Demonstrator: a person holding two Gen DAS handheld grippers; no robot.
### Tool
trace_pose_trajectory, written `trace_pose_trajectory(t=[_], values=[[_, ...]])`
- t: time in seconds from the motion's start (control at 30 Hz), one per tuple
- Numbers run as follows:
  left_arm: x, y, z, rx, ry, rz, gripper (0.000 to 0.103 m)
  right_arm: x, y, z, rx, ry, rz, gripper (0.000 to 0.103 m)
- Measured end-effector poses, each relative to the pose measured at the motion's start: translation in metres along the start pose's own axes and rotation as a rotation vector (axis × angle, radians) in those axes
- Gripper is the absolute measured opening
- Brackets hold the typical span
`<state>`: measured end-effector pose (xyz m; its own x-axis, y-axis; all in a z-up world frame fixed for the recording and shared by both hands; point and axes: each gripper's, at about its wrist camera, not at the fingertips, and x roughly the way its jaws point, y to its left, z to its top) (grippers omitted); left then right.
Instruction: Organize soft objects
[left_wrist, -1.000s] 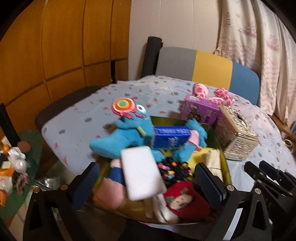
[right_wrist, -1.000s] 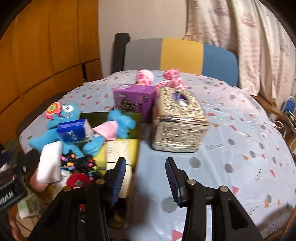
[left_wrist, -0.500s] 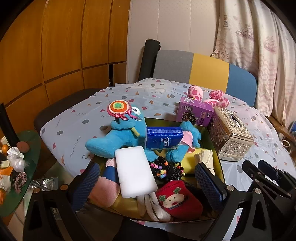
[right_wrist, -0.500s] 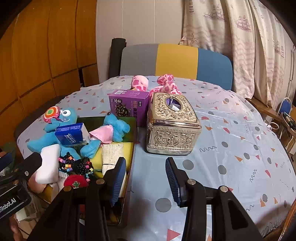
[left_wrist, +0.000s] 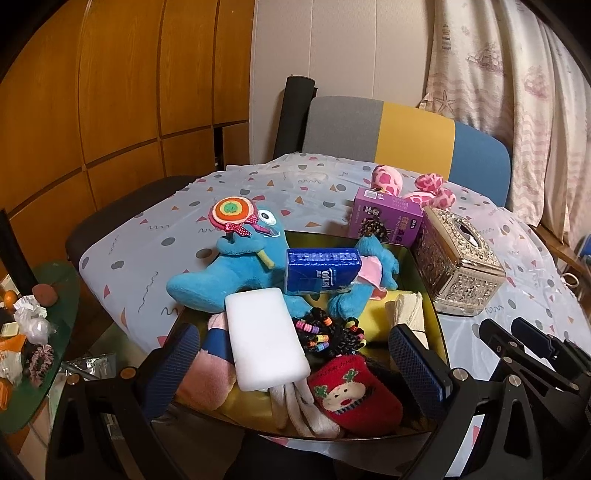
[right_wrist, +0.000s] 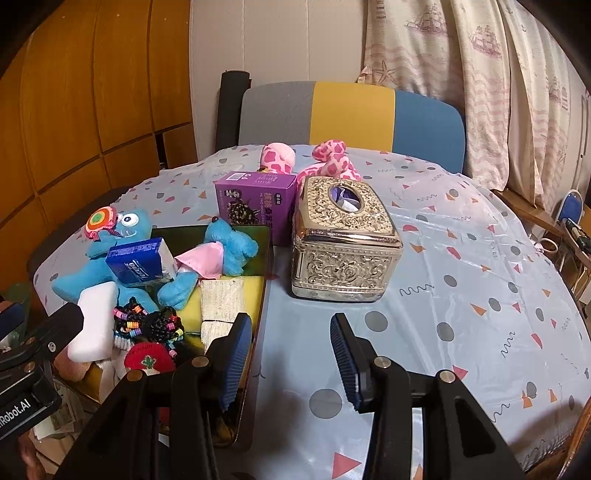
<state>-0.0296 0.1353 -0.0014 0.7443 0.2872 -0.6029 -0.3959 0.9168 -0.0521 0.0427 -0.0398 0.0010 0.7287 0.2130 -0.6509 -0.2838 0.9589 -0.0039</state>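
A dark tray at the table's near left holds a blue plush toy, a blue tissue pack, a white sponge, a black beaded bundle, a red Christmas sock, a pink sock and a beige cloth. A pink spotted plush lies on the table behind the boxes. My left gripper is open and empty above the tray's near end. My right gripper is open and empty over the tablecloth beside the tray.
A purple box and an ornate metal tissue box stand right of the tray. A striped chair is behind the table. A green side table with clutter is at the left.
Both grippers have pulled back and risen slightly, so the tray and table show farther away. Both stay open and empty. No object has moved.
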Motion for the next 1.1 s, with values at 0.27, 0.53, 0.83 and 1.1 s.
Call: trace_pose_trajectory(t=[0.27,0.53,0.83,1.1], values=[[0.0015,0.0001,-0.0007,0.002,0.011,0.000,0.103,0.0001,-0.0011,0.0004,0.004,0.002,0.003,0.045],[0.0021,-0.0001,-0.0014,0.004,0.014,0.004,0.103,0.0004,-0.0009,0.0000,0.005,0.002,0.003,0.045],[0.0032,-0.0003,-0.0024,0.004,0.023,0.005,0.103,0.0007,-0.0025,-0.0012,0.007,0.006,0.003,0.045],[0.0034,-0.0007,-0.0027,0.004,0.023,0.005,0.103,0.0010,-0.0036,-0.0015,0.014,0.006,0.002,0.045]])
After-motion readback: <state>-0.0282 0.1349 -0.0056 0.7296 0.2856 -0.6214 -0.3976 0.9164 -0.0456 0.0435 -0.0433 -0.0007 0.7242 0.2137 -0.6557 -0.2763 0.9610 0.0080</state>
